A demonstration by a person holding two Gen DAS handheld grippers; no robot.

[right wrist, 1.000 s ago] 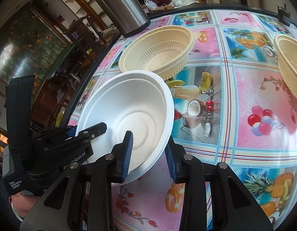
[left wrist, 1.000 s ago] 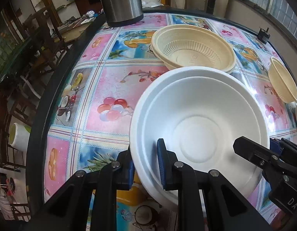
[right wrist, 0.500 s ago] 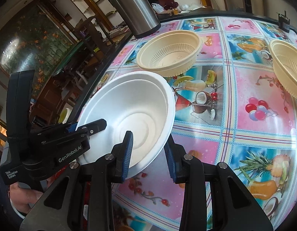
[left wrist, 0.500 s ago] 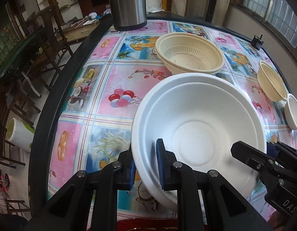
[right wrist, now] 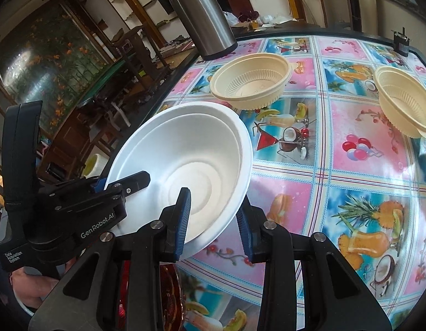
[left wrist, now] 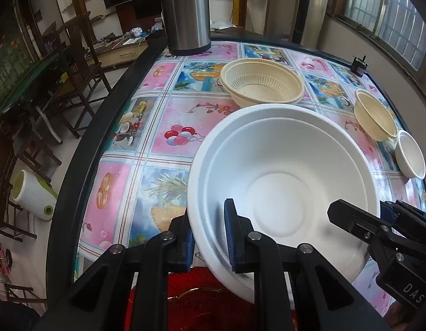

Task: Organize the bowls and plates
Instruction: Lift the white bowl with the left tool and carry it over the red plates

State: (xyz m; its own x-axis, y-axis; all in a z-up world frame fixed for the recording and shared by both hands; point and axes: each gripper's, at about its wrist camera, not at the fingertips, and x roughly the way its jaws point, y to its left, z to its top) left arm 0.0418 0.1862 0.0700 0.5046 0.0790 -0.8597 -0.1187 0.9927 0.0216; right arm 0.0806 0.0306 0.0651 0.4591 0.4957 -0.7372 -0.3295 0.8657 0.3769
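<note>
Lifted off the table since earlier: white bowl (left wrist: 284, 182), gripped by left gripper (left wrist: 207, 237) and right gripper (right wrist: 213, 218). Beige bowls (left wrist: 262, 85) remain unsorted.

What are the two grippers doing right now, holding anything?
Left gripper: closed on the near-left rim of the white foam bowl.
Right gripper: closed on the same bowl's opposite rim.

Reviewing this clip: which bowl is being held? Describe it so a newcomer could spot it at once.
Start at the table with the fruit-print cloth and come to its near edge. There the white foam bowl is held, tilted, with the left claw and the right claw each pinching its rim. Its neighbours, the beige ribbed bowls, sit untouched.
</note>
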